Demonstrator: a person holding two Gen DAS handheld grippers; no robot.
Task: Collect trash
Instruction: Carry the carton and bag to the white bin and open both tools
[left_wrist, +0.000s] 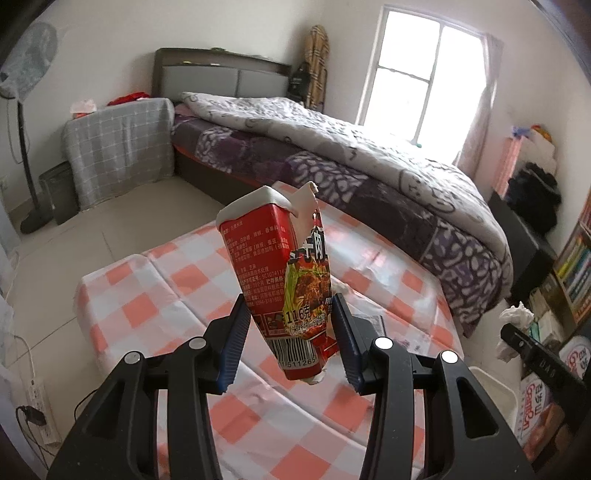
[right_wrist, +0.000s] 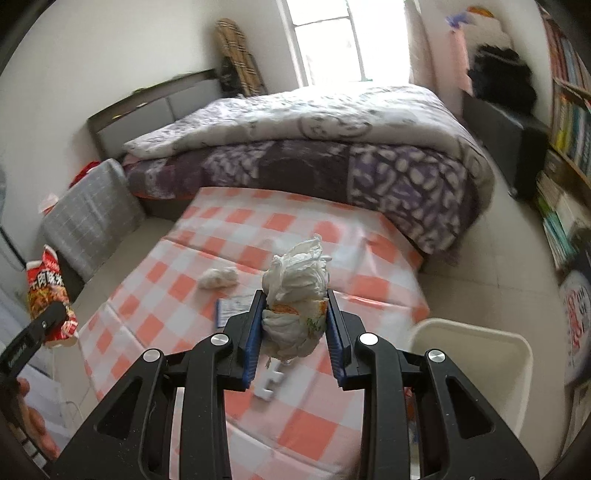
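Note:
My left gripper (left_wrist: 290, 314) is shut on a red noodle packet (left_wrist: 280, 280) and holds it up above the orange-checked table (left_wrist: 155, 295). The packet also shows at the far left of the right wrist view (right_wrist: 46, 291). My right gripper (right_wrist: 293, 312) is shut on a crumpled white plastic bag (right_wrist: 295, 299) and holds it above the table (right_wrist: 207, 266). A crumpled white tissue (right_wrist: 218, 277), a blue-edged paper (right_wrist: 232, 310) and a small white plastic piece (right_wrist: 269, 384) lie on the table under it. The white bag also shows at the right of the left wrist view (left_wrist: 515, 325).
A white bin (right_wrist: 476, 369) stands at the table's right side. A bed with a purple quilt (left_wrist: 369, 158) lies behind the table. A bookshelf (right_wrist: 565, 147) is on the right, a fan (left_wrist: 26, 110) and a grey-covered stand (left_wrist: 118, 147) on the left.

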